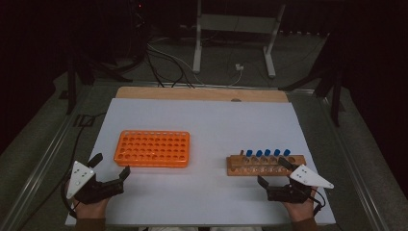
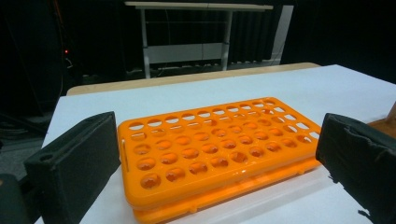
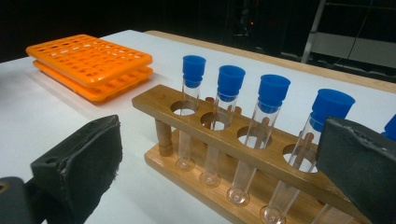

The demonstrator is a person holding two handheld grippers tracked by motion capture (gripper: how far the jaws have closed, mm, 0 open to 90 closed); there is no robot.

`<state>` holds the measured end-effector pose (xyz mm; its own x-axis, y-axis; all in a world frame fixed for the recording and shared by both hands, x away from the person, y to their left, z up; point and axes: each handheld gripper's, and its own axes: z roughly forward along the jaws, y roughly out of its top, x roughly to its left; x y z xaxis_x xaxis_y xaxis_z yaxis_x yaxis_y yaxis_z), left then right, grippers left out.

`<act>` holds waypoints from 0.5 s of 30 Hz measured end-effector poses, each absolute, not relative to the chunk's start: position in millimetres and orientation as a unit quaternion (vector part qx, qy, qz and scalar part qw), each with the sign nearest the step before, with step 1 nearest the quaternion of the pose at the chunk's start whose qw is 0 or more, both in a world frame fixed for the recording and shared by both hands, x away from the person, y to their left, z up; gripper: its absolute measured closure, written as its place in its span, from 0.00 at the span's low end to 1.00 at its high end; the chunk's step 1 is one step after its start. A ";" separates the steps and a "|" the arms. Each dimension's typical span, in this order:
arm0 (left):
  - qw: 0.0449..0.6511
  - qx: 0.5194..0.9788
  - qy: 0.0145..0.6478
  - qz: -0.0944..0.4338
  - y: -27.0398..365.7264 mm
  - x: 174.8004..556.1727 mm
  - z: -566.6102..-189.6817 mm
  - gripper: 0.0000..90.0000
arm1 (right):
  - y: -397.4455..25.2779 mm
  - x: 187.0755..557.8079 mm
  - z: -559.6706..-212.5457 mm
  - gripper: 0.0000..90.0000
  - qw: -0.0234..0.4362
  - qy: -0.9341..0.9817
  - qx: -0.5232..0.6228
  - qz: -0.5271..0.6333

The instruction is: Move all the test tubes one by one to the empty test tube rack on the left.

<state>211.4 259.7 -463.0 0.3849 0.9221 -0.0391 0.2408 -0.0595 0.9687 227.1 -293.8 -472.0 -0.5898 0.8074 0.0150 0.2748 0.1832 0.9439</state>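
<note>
I hold my left hand-held gripper (image 1: 111, 172) at the near left part of the white tabletop (image 1: 207, 125), and its two black jaws stand wide apart with nothing between them. In the left gripper view this hand-held gripper (image 2: 205, 154) looks straight at the orange rack (image 2: 217, 149), which lies flat just in front of the jaws and does not touch them; all the round holes I can see in it are empty. From the high view the orange rack (image 1: 153, 148) is on the left half of the tabletop, a little beyond my left hand (image 1: 91, 208). My right hand-held gripper (image 1: 274, 172) is at the near right, also released, with the jaws spread and holding nothing. It points at the wooden rack (image 1: 265, 165), which stands just beyond its tips. In the right gripper view the wooden rack (image 3: 224, 140) is between and behind the two jaws of this hand-held gripper (image 3: 219, 168), and the glass tubes with blue caps (image 3: 230, 80) stand upright in its holes, in one row. In the high view I count five blue caps (image 1: 267, 152), but the picture is small there, so I am not fully sure of the number. The two racks are well apart from each other. My right hand (image 1: 302, 208) rests near the front edge of the tabletop.
</note>
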 end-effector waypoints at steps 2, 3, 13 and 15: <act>0.519 0.651 0.447 0.327 259.2 211.5 -463.1 0.01 | -293.5 227.2 -472.0 0.01 0.255 0.726 0.372 0.520; 0.519 0.652 0.446 0.327 258.9 211.4 -463.1 0.01 | -293.4 227.4 -472.0 0.01 0.255 0.726 0.371 0.520; 0.522 0.648 0.452 0.321 258.8 212.9 -465.2 0.01 | -296.0 224.4 -463.3 0.01 0.257 0.719 0.370 0.529; 0.521 0.647 0.455 0.319 258.1 213.2 -466.3 0.01 | -296.5 224.8 -455.8 0.02 0.264 0.718 0.366 0.530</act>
<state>213.2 258.1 -466.3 0.3819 0.9222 -0.0611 0.2563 -0.0422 0.9657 224.8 -296.5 -455.8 -0.5919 0.8060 0.0092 0.2460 0.1697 0.9543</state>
